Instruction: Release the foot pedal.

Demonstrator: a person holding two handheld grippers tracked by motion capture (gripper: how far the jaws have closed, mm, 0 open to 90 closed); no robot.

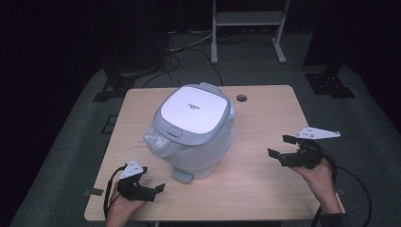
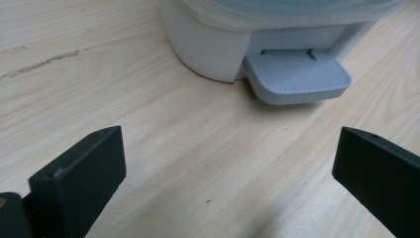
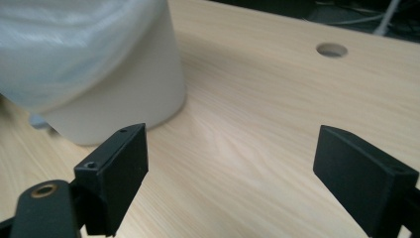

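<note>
Pedal bin sits mid-surface, white body, grey-rimmed lid shut, clear bag bunched out under the lid and hiding the upper body. Lid lettering is too small to read. Grey ribbed pedal juts from the bin's base toward me. My left hand-held gripper rests near the pedal, jaws wide apart, holding nothing. My right hand-held gripper is well to the bin's right, jaws wide, also empty. Bare wood lies between it and the bin; a round hole sits beyond the bin.
</note>
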